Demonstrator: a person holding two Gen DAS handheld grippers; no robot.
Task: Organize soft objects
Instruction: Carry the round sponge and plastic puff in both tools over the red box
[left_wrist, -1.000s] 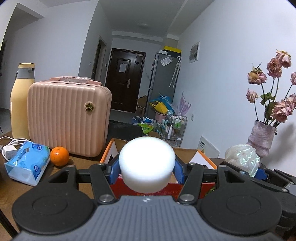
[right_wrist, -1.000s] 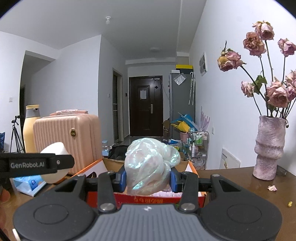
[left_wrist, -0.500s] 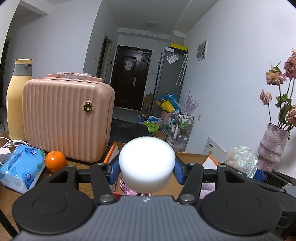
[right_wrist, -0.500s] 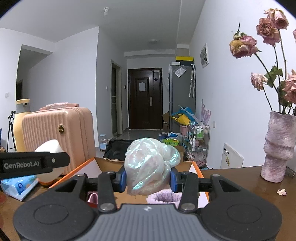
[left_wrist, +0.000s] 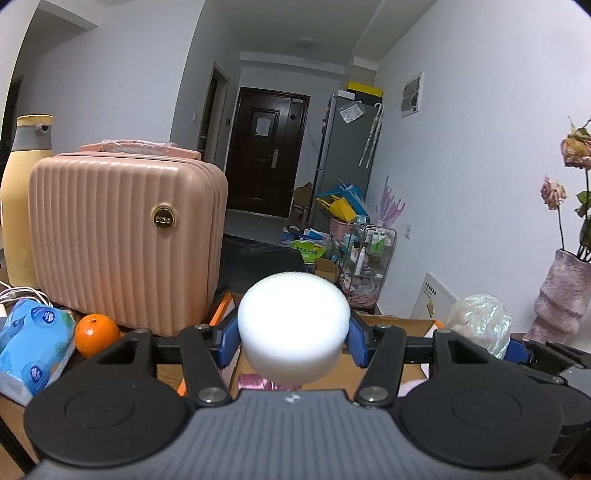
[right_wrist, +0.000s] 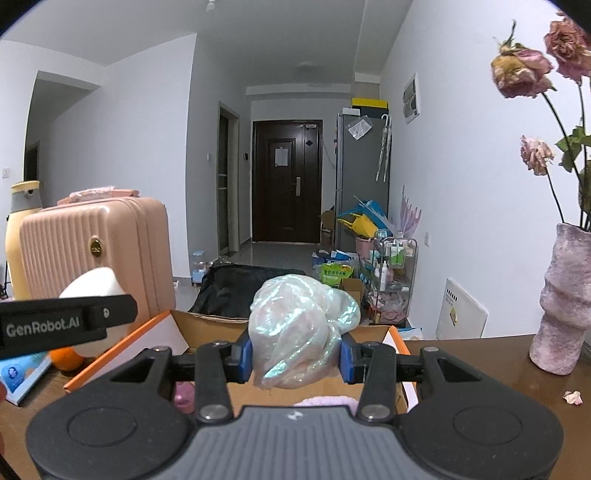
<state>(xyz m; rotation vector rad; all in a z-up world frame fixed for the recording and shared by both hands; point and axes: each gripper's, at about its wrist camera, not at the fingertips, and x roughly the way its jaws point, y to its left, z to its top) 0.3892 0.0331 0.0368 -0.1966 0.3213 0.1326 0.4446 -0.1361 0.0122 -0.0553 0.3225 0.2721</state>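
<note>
My left gripper (left_wrist: 293, 341) is shut on a round white foam sponge (left_wrist: 293, 325), held above the near edge of an open cardboard box with orange sides (left_wrist: 391, 321). My right gripper (right_wrist: 295, 356) is shut on a crumpled iridescent plastic bundle (right_wrist: 301, 332), also over the box (right_wrist: 210, 321). Pink soft items (left_wrist: 255, 380) lie inside the box, and a pink fluffy piece (right_wrist: 325, 400) shows below the bundle. The bundle (left_wrist: 480, 323) and the right gripper's side appear at the right of the left wrist view; the sponge (right_wrist: 94, 284) shows at the left of the right wrist view.
A pink ribbed case (left_wrist: 125, 240) and a yellow bottle (left_wrist: 22, 206) stand left of the box. An orange (left_wrist: 96, 334) and a blue tissue pack (left_wrist: 33, 347) lie in front of them. A pink vase (right_wrist: 563, 306) with dried roses stands on the brown table at right.
Both grippers have moved forward with their loads, from short of the box to over it. The box's inside with the pink items now shows below them. Grips unchanged.
</note>
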